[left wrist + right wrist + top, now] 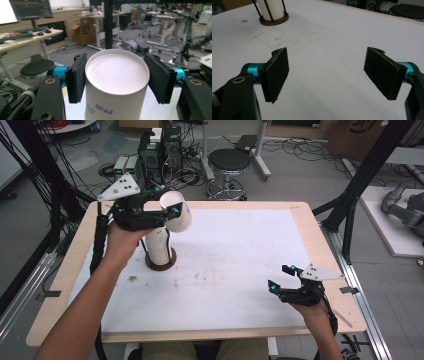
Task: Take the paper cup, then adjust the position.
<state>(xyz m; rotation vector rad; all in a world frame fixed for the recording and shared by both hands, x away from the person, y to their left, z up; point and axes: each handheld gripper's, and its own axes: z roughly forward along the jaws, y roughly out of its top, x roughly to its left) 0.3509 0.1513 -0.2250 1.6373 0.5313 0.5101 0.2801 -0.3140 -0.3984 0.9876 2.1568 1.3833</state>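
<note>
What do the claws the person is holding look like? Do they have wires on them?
Each claw, left and right, is black, with two flat black pads on bright blue stubs. A grey three-cornered plate dotted with small black holes sits on top. A black cable trails from each. The forearms show no sleeves.

Grey floor, black stool (cables around), desks behind.

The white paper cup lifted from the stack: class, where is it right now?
In the high view the paper cup is off the table at upper left, tilted and clamped in the left gripper, just above the cup stack in its round holder.
</note>
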